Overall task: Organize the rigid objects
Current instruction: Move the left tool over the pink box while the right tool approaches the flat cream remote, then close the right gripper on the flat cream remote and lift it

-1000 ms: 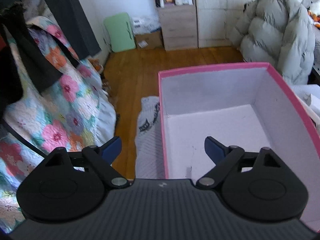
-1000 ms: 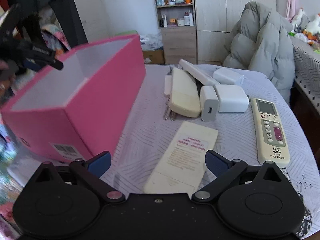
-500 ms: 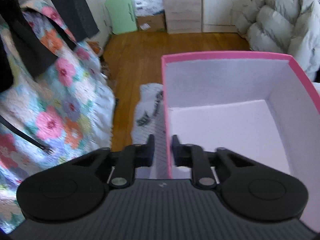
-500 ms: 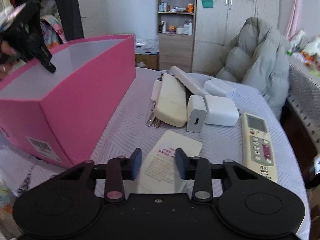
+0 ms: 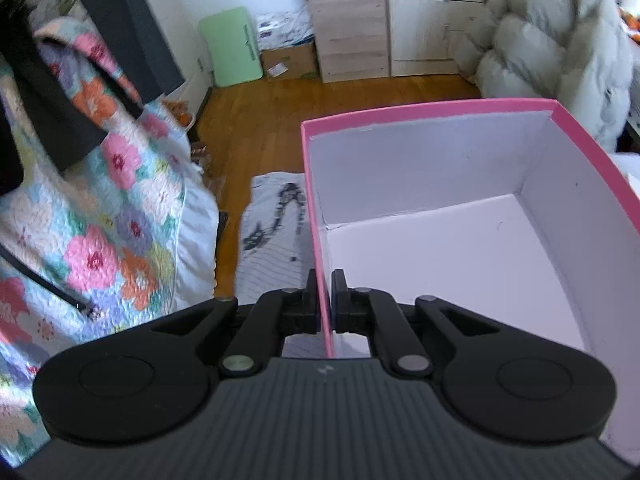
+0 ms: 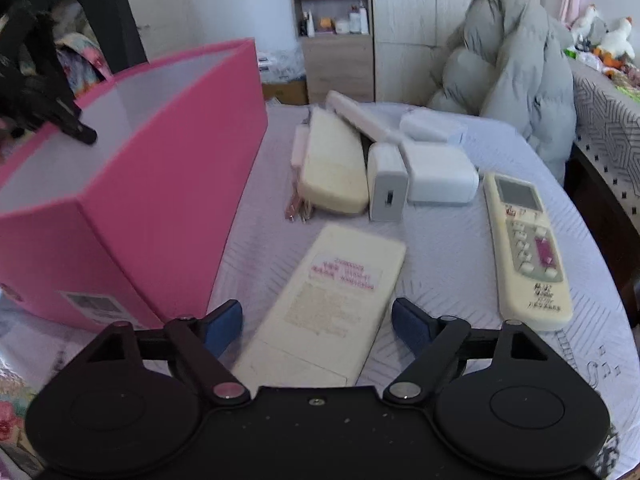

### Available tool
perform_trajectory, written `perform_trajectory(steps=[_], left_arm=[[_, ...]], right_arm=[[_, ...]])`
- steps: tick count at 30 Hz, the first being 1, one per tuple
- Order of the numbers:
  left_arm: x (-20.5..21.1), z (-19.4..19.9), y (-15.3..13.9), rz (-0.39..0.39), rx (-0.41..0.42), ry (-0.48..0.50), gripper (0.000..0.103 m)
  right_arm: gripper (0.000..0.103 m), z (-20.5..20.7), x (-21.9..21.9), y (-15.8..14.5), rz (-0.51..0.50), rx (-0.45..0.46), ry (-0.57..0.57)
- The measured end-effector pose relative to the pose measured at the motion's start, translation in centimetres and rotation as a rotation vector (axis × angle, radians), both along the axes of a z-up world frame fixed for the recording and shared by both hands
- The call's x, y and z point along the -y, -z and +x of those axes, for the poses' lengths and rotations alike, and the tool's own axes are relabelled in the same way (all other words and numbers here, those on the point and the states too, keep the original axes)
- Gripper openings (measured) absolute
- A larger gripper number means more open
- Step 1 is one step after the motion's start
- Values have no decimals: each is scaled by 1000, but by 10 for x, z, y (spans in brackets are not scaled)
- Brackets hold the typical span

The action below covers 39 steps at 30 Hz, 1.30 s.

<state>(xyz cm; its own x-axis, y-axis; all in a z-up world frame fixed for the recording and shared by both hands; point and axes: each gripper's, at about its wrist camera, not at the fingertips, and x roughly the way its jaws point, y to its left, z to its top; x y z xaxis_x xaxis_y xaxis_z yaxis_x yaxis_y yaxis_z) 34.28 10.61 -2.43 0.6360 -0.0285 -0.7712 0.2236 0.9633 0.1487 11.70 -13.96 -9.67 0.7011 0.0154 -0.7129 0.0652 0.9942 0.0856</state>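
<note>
An empty pink box (image 5: 420,114) with white inner walls stands at the table's left. My left gripper (image 5: 322,280) is shut on its left wall, one finger inside and one outside; the right wrist view shows it at the box's far corner (image 6: 80,134). My right gripper (image 6: 318,316) hovers low over a cream remote (image 6: 340,288) lying face down, label up. Its jaws are opening and straddle the remote's near end without touching it. Beyond lie a cream case (image 6: 332,164), two white chargers (image 6: 388,184) and a buttoned remote (image 6: 528,248).
The table wears a pale striped cloth (image 6: 440,248), and its round edge falls away at right. A grey puffer jacket (image 6: 512,64) hangs behind the table. A floral quilt (image 5: 100,208) hangs left of the box, with wooden floor (image 5: 320,100) beyond.
My left gripper dropped over the box's left wall and closed on it. My right gripper narrowed half a second ago and now stands wide again over the face-down remote.
</note>
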Motion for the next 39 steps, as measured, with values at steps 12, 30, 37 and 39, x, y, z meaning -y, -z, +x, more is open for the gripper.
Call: perform_trajectory(steps=[12,30,37,39], left_arm=[[1,-15,1,43,26,8,5],[21,-10,-26,72,64,-15,16],[7,-23,-26,-122,31,-154,28],[4,-28,-17,-122,30,-176,25]], right_arm=[[66,-4,20,-9,34,-37,-104],[62,-19,26,-34,26,167,-53],[62,-23,30,-53,62,228,-75],[62,-24,32,-63,75,245,-88]])
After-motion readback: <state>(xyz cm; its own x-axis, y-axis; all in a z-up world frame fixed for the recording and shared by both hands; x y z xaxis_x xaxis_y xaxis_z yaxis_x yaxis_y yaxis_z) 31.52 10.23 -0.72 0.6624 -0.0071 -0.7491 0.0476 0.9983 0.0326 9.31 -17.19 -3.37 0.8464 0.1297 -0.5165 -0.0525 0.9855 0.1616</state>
